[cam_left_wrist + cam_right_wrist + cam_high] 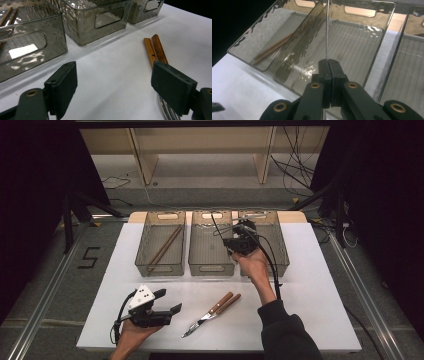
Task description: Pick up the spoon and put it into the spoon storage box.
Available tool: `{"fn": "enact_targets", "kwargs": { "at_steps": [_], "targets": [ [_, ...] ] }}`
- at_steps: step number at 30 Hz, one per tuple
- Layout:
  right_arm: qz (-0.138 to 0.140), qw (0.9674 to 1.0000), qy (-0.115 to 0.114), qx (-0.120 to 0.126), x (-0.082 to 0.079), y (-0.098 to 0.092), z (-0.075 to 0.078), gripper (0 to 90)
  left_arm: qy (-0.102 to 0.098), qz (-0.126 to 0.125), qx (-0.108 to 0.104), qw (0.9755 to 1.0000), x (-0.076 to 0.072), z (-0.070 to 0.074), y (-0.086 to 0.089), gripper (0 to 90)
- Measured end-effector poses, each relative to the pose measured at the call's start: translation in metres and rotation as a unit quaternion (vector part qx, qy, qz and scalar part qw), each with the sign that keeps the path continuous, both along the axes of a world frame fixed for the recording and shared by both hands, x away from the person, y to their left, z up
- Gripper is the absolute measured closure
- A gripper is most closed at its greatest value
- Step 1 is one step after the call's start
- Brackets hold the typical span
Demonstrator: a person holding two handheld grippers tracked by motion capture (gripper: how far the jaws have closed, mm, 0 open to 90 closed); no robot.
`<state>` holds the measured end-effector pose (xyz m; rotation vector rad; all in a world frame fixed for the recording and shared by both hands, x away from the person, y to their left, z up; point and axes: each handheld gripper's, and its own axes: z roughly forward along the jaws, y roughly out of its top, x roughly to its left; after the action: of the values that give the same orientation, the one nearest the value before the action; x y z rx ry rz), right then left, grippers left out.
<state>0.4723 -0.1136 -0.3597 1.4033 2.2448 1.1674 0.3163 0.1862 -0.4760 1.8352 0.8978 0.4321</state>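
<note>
Sorting cutlery into bins. The right gripper [243, 236], jaws clenched on a thin metal utensil [327, 30], hovers over the middle bin [212, 268]; release is best made low and lengthwise inside. The left gripper [167, 302] waits with jaws released beside the wooden-handled cutlery [212, 313] on the table [320, 300]. The left bin [159, 268] holds chopsticks [166, 245]; the right bin [283, 251] looks empty.
</note>
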Motion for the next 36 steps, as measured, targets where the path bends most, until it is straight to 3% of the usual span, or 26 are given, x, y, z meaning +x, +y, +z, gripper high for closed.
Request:
{"fn": "enact_targets", "kwargs": {
  "at_steps": [17,36],
  "targets": [
    [-0.013,0.9998,0.014,-0.006,0.033,0.022,-0.004,90.0,-0.003,-0.001,-0.015,0.9999,0.0,0.0,0.002,20.0],
    [-0.015,0.9996,0.023,-0.01,0.044,0.034,-0.019,90.0,-0.005,-0.001,-0.02,0.9998,-0.001,0.0,0.002,17.7]
  ]
}}
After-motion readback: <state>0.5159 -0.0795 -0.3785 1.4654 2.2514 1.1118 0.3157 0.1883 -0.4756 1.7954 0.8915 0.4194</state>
